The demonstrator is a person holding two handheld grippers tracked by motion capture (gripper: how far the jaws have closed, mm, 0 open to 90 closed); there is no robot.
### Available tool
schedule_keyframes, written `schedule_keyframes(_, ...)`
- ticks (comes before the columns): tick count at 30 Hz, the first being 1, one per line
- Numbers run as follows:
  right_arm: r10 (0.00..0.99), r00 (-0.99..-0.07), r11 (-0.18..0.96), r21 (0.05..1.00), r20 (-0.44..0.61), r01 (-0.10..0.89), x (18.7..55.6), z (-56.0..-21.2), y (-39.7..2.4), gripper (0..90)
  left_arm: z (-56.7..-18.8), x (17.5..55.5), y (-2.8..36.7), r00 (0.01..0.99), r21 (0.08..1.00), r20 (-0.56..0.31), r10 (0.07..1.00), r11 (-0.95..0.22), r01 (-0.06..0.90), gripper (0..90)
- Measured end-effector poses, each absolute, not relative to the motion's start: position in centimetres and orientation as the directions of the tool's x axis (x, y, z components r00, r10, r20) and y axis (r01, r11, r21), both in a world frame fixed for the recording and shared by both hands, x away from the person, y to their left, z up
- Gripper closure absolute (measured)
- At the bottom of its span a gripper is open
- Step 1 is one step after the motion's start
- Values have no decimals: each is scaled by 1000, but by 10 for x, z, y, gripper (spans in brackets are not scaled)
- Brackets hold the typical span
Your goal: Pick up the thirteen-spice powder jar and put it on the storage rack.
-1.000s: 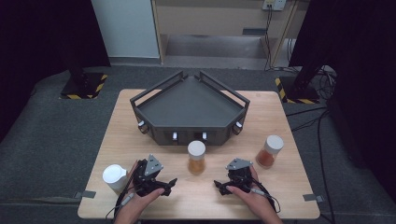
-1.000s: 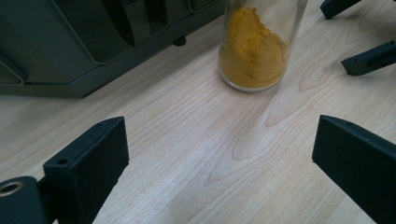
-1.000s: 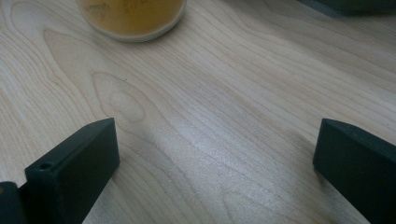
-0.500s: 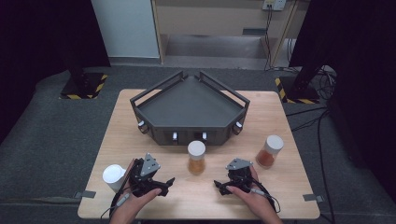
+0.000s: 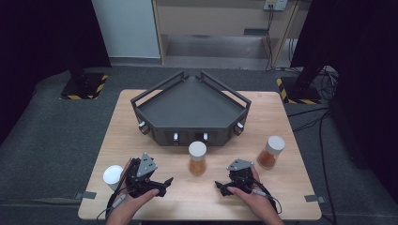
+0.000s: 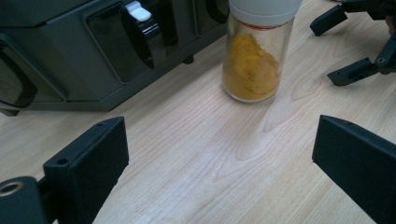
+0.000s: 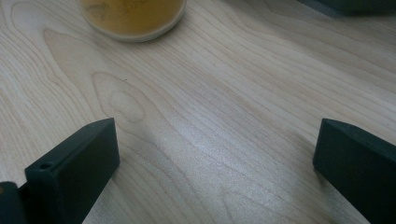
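Both tools sit low on the near edge of the counter (image 5: 281, 117), and each one has its jaws spread wide with nothing in them. The left tool (image 5: 162, 183) points toward 2 o'clock and the right tool (image 5: 220, 186) toward 10 o'clock, so both aim at the middle jar (image 5: 197, 158), the white-lidded one with yellow-orange powder standing upright between them at 12 o'clock, just ahead.

Looks like the reach is only starting. If it were me, I'd bring 1 tool in level, keep the jaws wide until they straddle the glass body below the lid, then close gently so the jar doesn't tip or skid on the wood.

Stuff around: a white cup (image 5: 112, 176) sits just beside the left tool at 9 o'clock. A second jar (image 5: 271, 152) with reddish powder stands at 2 o'clock, well apart. The dark grey tray unit (image 5: 190, 101) is right behind the middle jar, so pushing forward is risky.
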State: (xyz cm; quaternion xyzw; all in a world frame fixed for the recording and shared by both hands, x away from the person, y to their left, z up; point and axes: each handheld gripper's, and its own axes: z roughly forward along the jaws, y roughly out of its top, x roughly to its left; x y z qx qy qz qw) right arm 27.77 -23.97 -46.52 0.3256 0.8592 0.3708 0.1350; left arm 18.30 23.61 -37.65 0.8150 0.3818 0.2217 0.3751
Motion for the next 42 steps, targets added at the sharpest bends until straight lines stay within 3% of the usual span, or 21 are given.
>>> schedule_keyframes(42,660,-751,513,725,9,460,278,-465,-240,5,-355,164,262,584,799,118,803,-425,424,22)
